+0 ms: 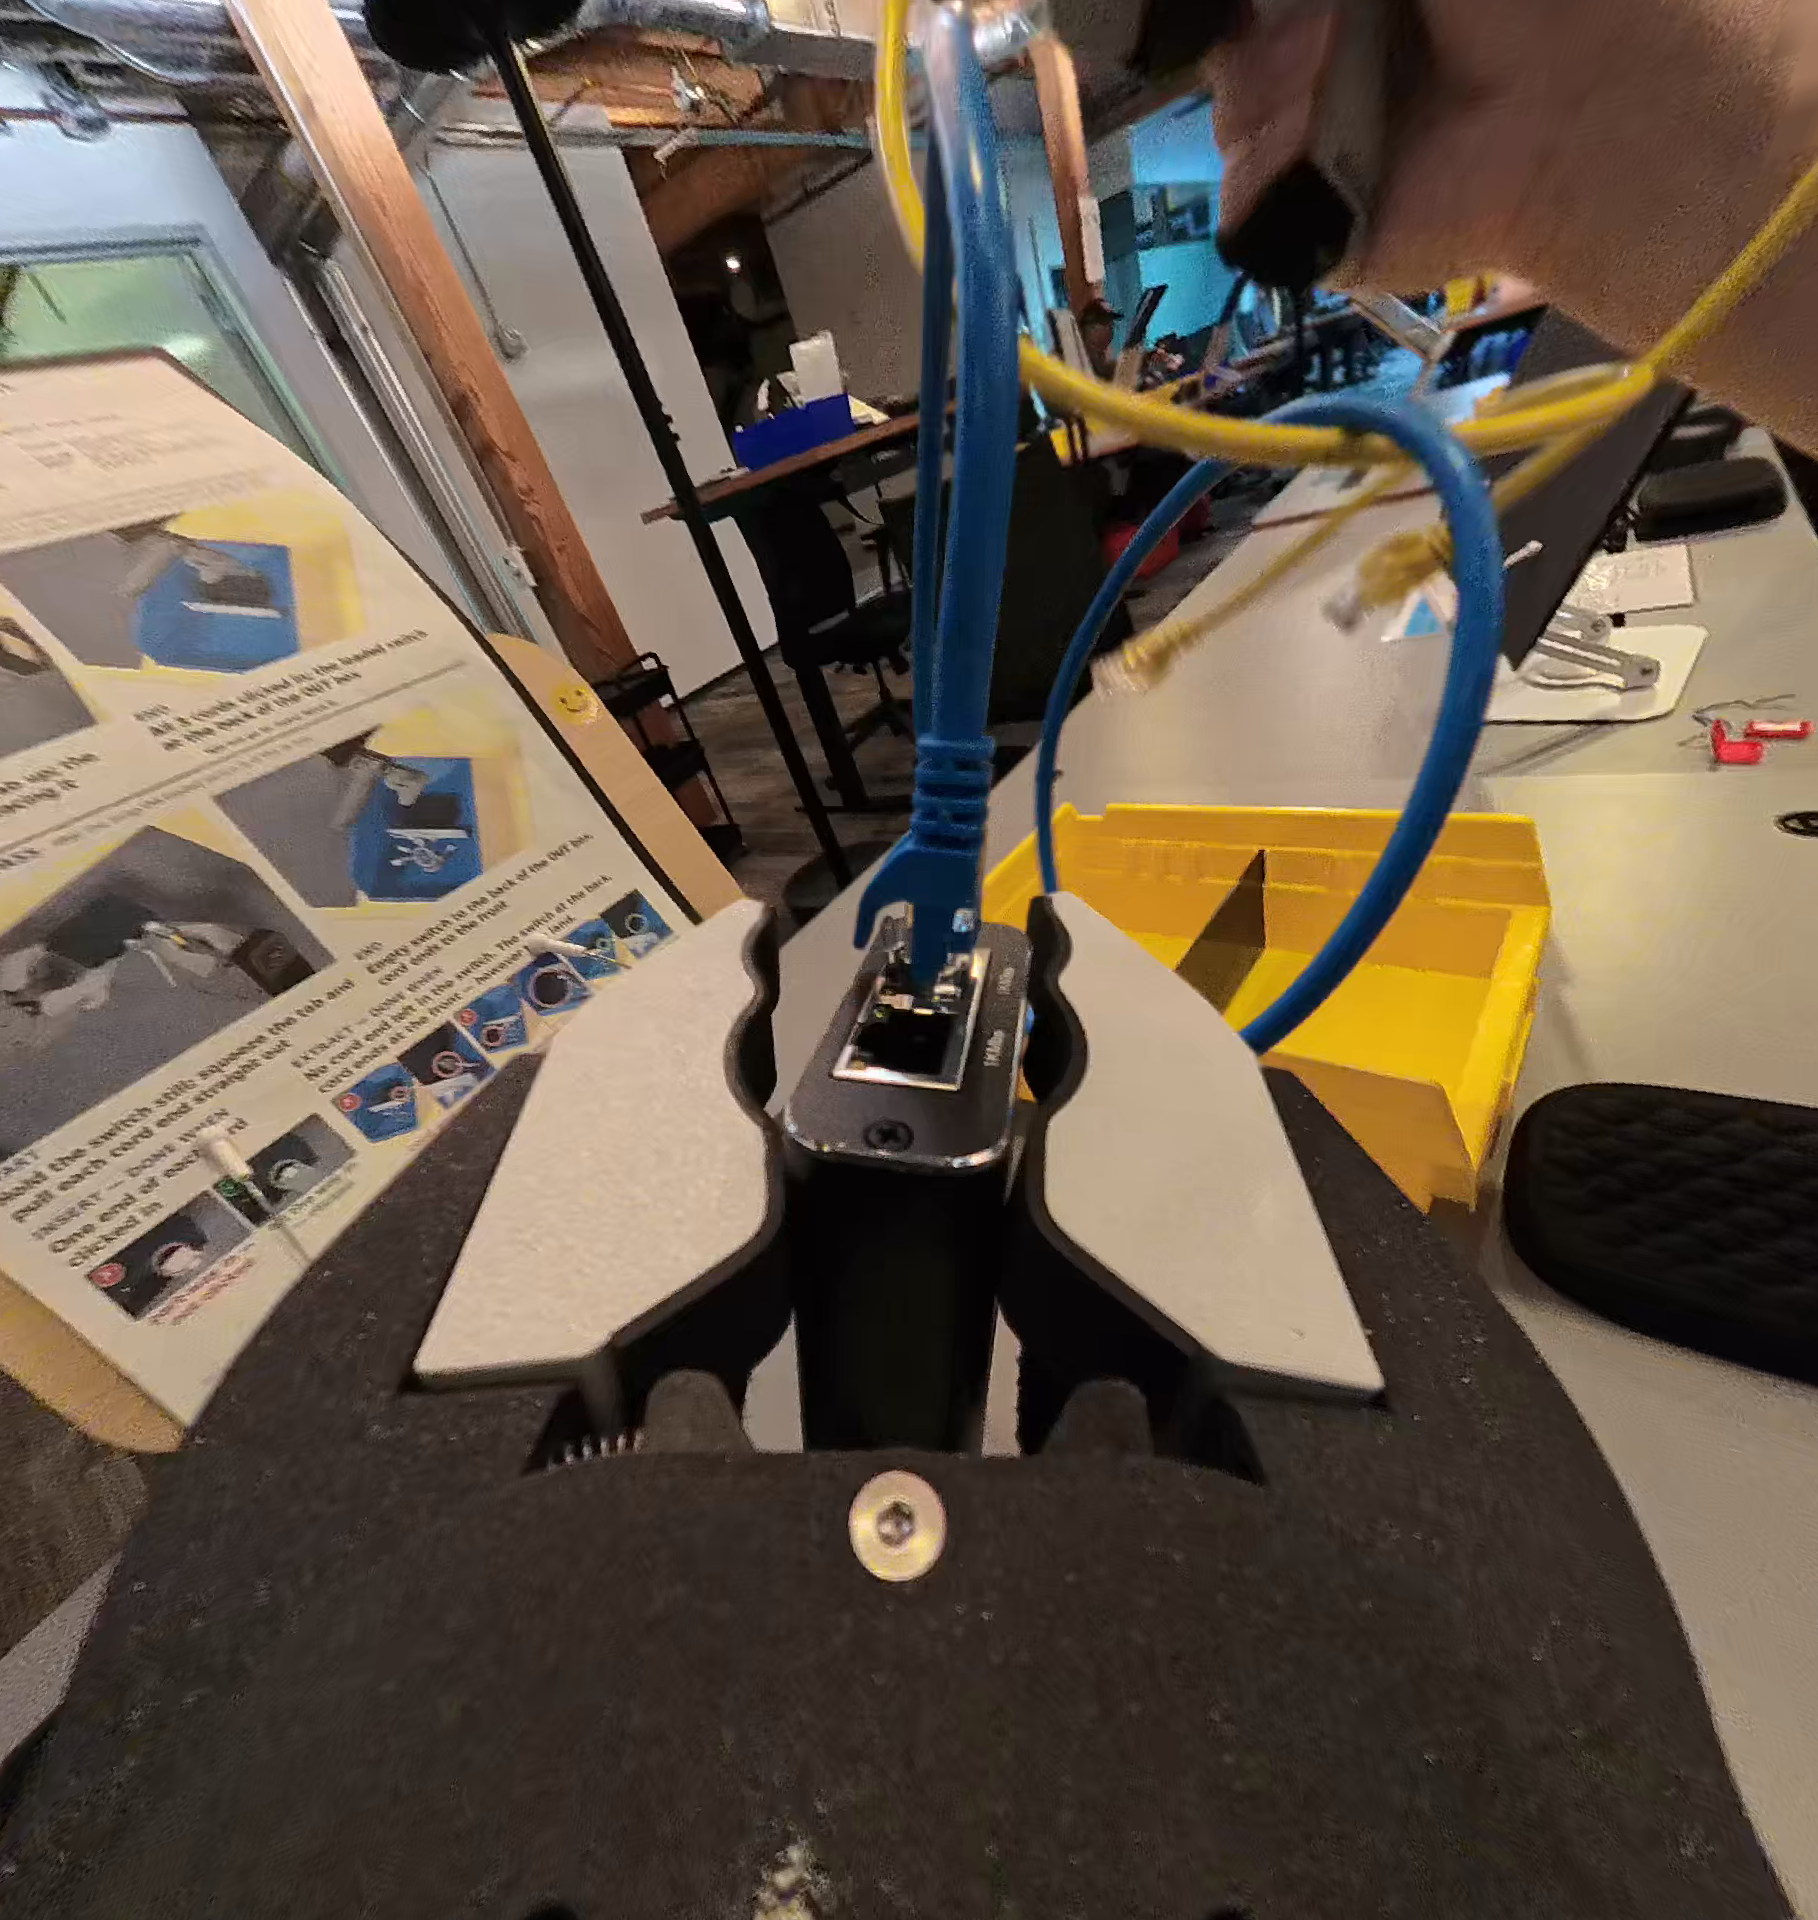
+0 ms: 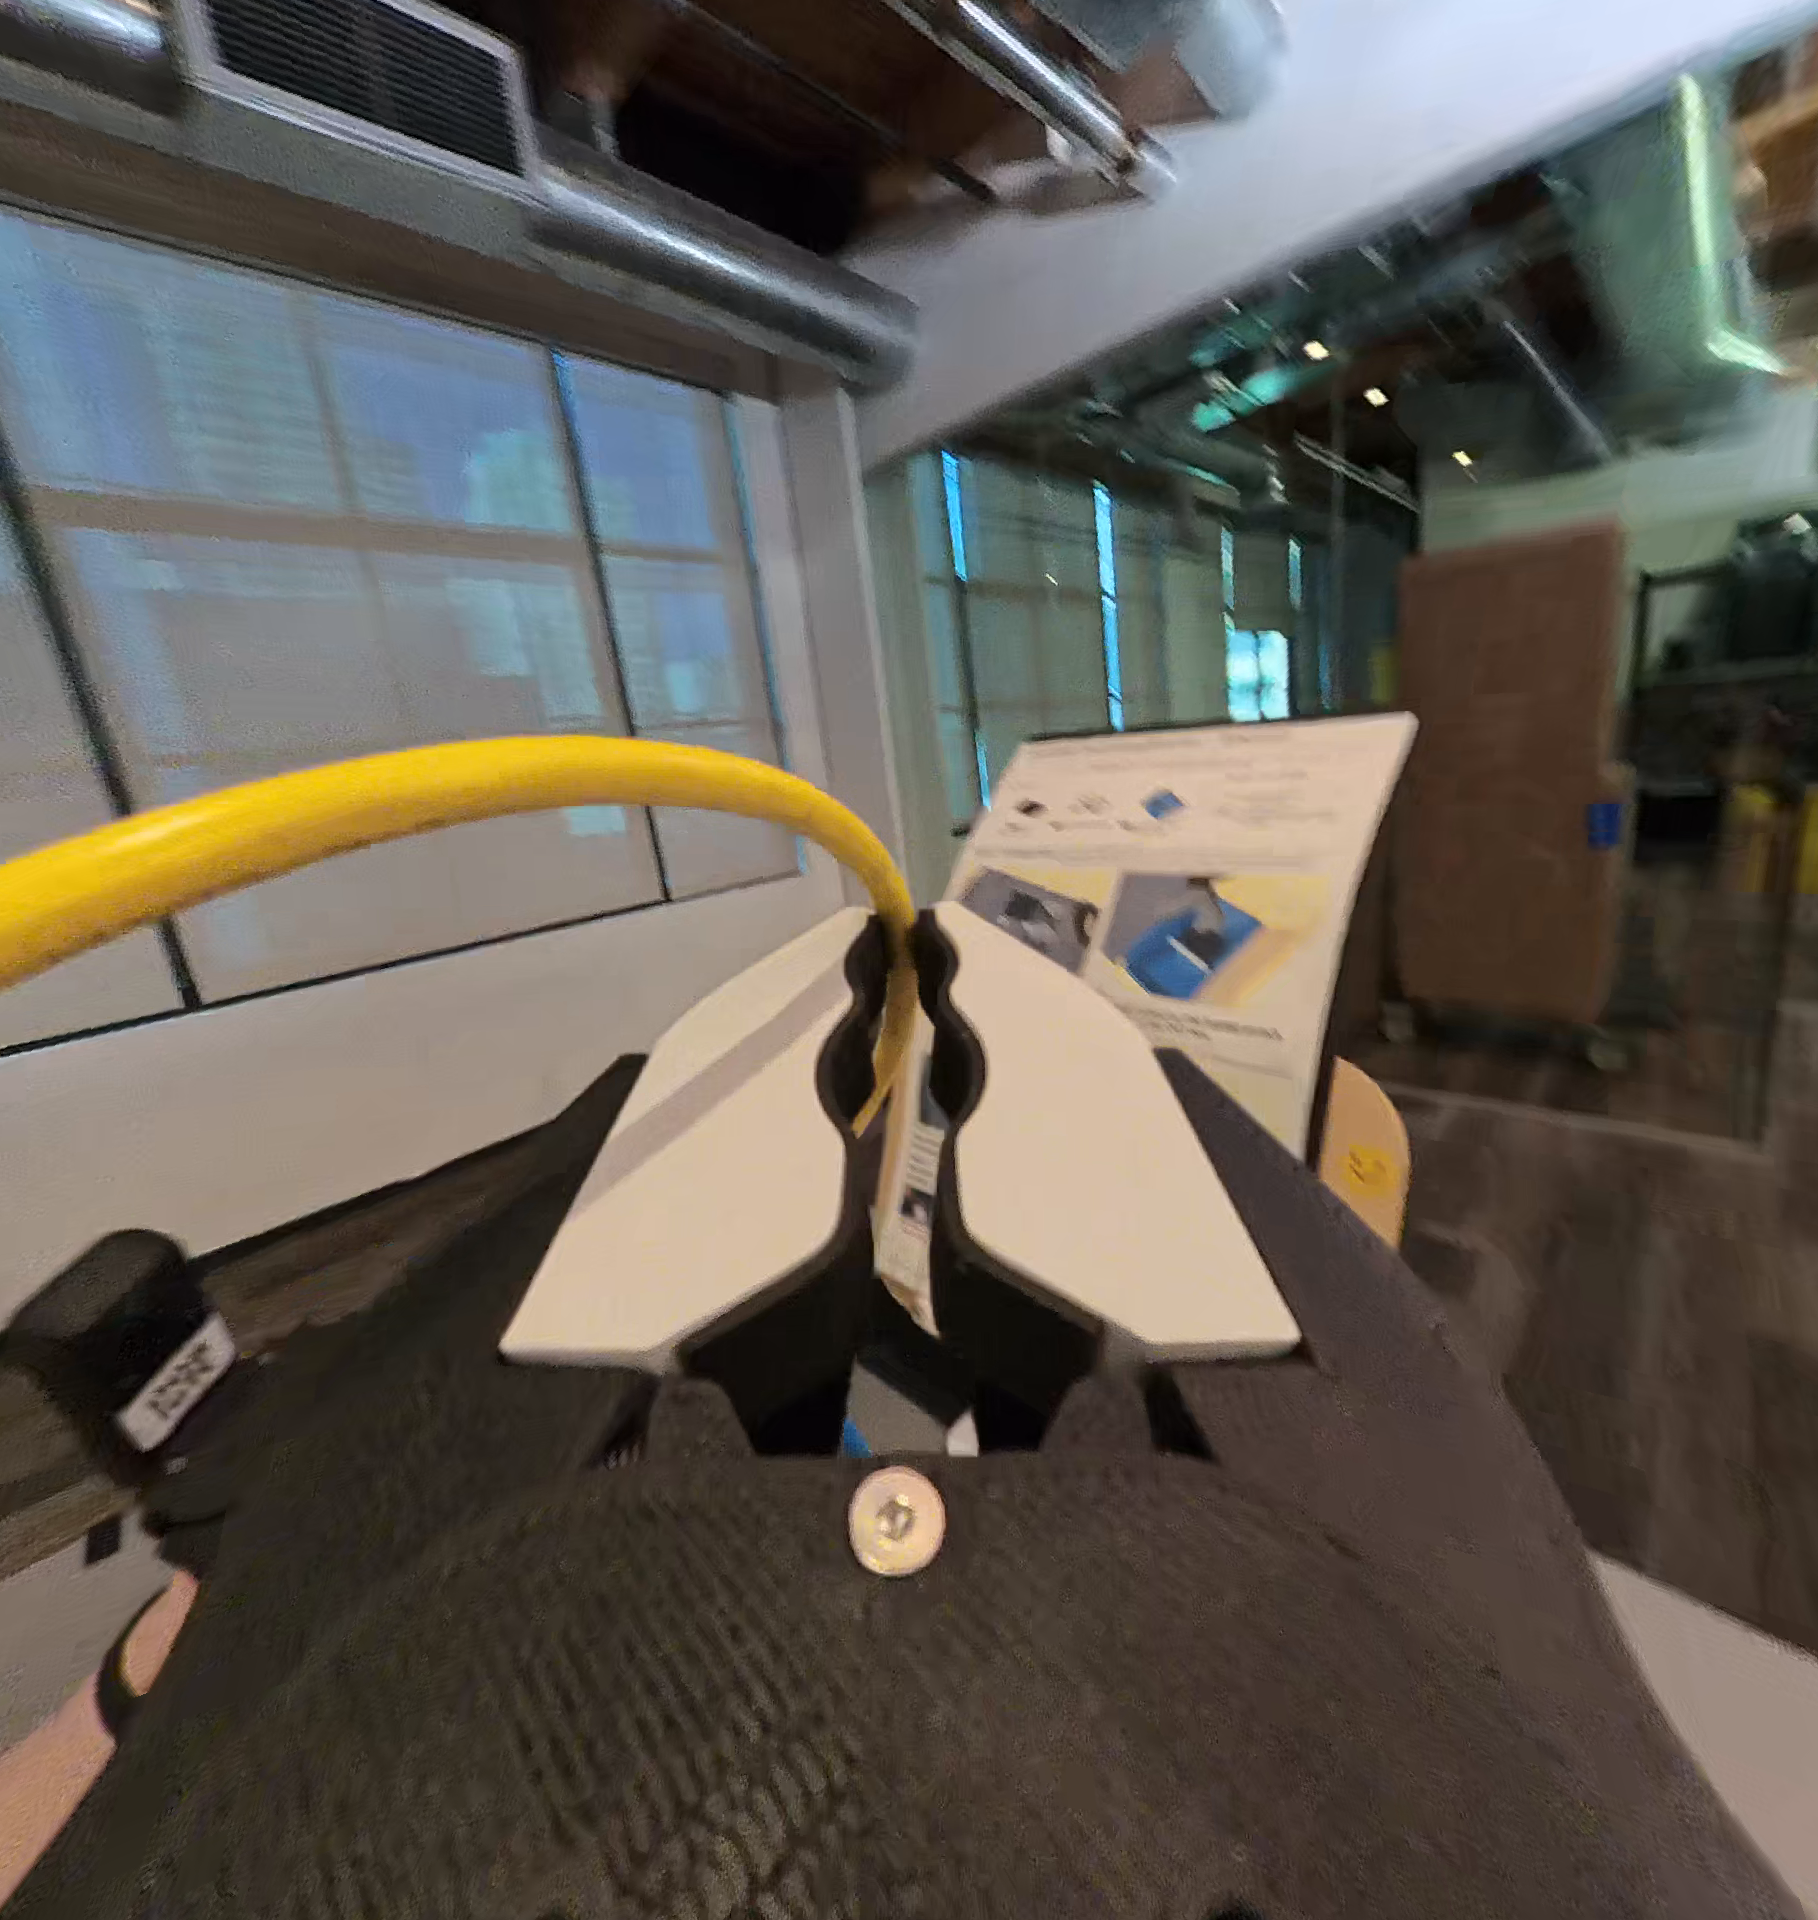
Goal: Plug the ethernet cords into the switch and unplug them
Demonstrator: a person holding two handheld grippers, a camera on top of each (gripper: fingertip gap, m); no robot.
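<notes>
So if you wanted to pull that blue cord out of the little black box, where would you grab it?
Probably at the ribbed boot just above the plug, not the cord. It stands upright out of the switch, which the left gripper clamps. Come from above, pinching so the latch tab on its left is pressed in, then pull straight up.

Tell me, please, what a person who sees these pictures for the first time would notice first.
Centre of the left wrist view: the left gripper clamps a black switch, with a blue cord plugged into its far port and rising upward. In the right wrist view, the right gripper pinches a yellow cord arching leftward.
</notes>
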